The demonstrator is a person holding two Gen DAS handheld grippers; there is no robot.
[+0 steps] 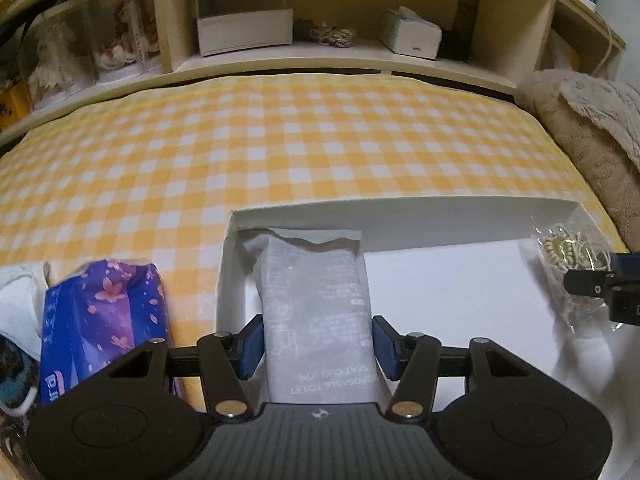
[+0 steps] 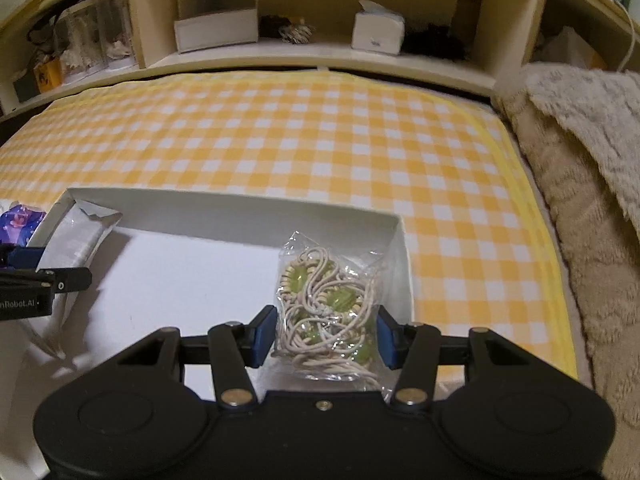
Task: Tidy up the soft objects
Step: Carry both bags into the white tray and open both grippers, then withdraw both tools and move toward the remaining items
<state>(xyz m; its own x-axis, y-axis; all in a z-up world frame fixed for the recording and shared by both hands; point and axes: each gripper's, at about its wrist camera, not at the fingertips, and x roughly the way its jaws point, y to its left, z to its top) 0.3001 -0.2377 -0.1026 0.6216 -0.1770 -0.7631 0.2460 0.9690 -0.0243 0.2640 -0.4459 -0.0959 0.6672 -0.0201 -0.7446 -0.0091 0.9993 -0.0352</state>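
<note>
A shallow white box (image 1: 400, 220) lies on the yellow checked bedspread (image 1: 280, 140). My left gripper (image 1: 318, 346) is shut on a white packet printed "disposable toilet seat cushion" (image 1: 316, 280), which lies along the box's left wall. My right gripper (image 2: 326, 338) is shut on a clear bag of beige cords with green beads (image 2: 324, 292) in the box's right corner (image 2: 400, 232). From the right wrist, the packet (image 2: 80, 236) and the left gripper's fingers (image 2: 60, 278) show at the left edge. The bag (image 1: 564, 256) shows at the left wrist view's right edge.
A purple-blue flowered tissue pack (image 1: 100, 312) and white cloth (image 1: 16, 300) lie left of the box. A beige fluffy blanket (image 2: 580, 160) is heaped along the bed's right side. Behind the bed, a headboard shelf (image 1: 280, 56) holds a white bin (image 1: 244, 28) and a tissue box (image 1: 412, 36).
</note>
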